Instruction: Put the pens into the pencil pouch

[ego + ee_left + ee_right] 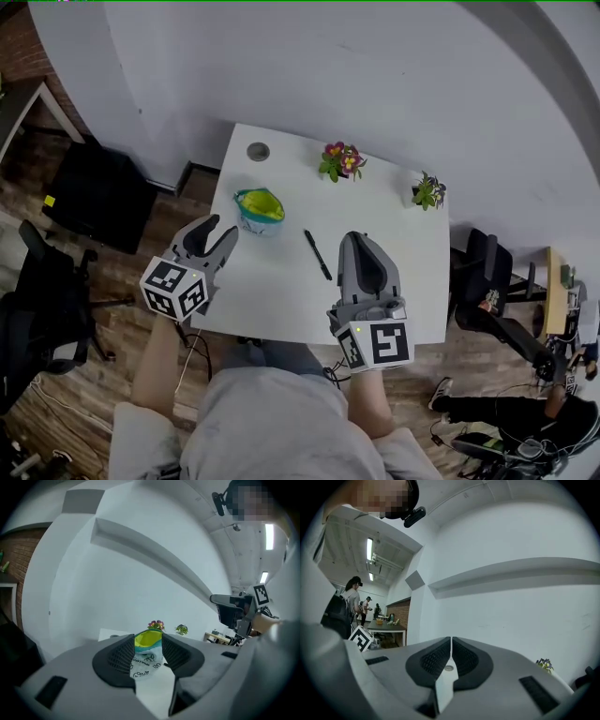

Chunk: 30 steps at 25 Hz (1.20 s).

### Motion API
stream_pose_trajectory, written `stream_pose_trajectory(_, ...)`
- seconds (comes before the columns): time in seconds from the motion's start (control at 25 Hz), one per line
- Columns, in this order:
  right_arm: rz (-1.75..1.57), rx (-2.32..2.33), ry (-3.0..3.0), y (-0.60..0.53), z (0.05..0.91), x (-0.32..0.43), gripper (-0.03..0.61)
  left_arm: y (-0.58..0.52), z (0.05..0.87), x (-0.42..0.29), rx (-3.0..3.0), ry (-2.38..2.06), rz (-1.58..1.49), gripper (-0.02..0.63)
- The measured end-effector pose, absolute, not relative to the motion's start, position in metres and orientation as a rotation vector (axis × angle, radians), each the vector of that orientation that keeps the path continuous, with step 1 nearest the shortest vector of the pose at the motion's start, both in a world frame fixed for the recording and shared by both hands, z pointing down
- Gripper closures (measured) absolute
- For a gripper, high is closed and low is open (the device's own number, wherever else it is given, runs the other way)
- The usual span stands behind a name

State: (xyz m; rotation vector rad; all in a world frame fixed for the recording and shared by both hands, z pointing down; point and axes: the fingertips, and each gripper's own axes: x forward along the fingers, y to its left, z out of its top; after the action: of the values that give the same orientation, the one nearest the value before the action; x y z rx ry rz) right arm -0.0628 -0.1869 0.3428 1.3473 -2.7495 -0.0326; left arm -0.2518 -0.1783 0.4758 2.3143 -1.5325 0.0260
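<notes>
Lining up our left gripper (220, 228) with the pencil pouch (259, 208), we are holding its jaws wide, with the pouch's open mouth framed between them and unpinched. We are judging that steadying the rim comes first. Our right gripper (362, 240), jaws pressed together and empty, is hovering just beside the pen (317, 254). The pouch is sitting near the table's (281, 300) left edge, and bare tabletop is lying between pouch and pen.
</notes>
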Motion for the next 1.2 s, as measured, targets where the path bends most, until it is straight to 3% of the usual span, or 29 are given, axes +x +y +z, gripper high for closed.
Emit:
stream_pose_trajectory(0.32,0.001,1.318,-2.727,-0.216,0.357,-0.071,0.548,-0.215,0.499,-0.27,2.197,-1.528,0.007,0.446)
stream_pose_trajectory(0.76,0.011,1.293,-2.708,-0.251,0.366,-0.072,0.548,-0.236,0.563,-0.288,2.334,-1.647,0.613,0.436)
stream_pose_trajectory(1.2,0.029,1.295,-2.666,-0.277,0.379,-0.058,0.548,-0.278,0.584,-0.276,2.368,-1.685,0.719,0.426)
